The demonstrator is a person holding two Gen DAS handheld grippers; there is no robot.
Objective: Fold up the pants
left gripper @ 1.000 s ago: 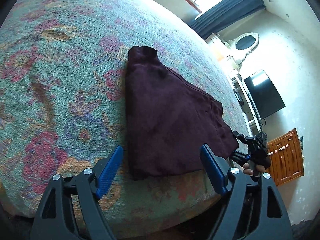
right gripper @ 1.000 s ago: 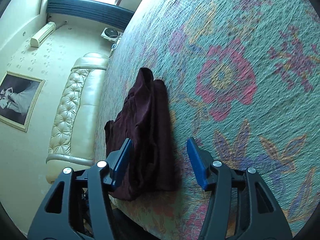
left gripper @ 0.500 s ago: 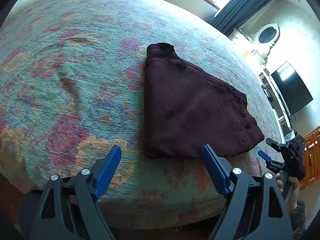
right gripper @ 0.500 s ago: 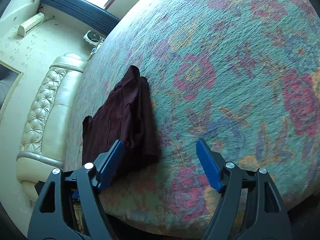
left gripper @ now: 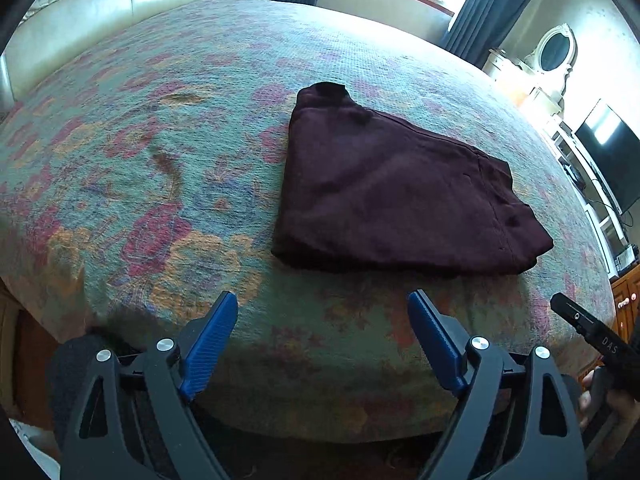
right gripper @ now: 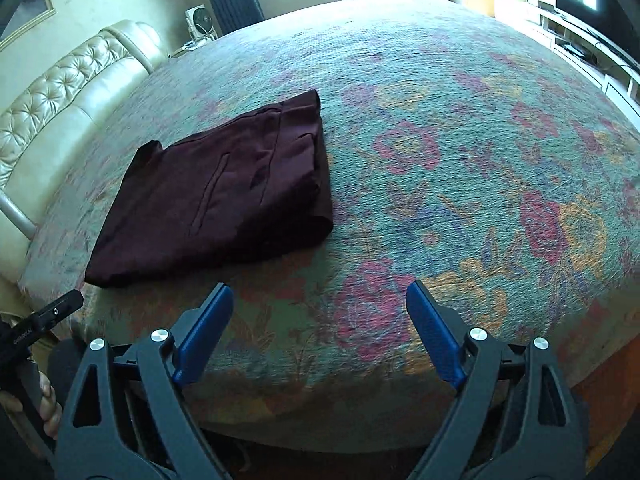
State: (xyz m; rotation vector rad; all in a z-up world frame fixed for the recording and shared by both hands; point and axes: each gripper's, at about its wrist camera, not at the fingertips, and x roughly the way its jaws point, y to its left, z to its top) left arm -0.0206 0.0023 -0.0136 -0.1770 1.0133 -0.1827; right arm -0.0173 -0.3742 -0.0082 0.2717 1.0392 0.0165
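Note:
Dark maroon pants (left gripper: 400, 200) lie folded into a flat bundle on the floral bedspread (left gripper: 160, 140). Both grippers hang back over the bed's near edge, clear of the cloth. My left gripper (left gripper: 322, 300) has its blue pads wide apart and still opening, with only bedspread between them. In the right wrist view the pants (right gripper: 224, 200) lie up and to the left. My right gripper (right gripper: 319, 290) points at bare bedspread (right gripper: 460, 160), its jaws opening with nothing between them.
A cream tufted headboard (left gripper: 100, 0) runs along the bed's far left side. A television (left gripper: 608, 152) and a wooden cabinet (left gripper: 624, 304) stand at the right. A hand on the other tool's black body (left gripper: 588, 332) shows at the lower right.
Both grippers have drawn back from the pants toward the bed's near edge. The right jaws have spread much wider, and its view has rolled level. The pants lie still.

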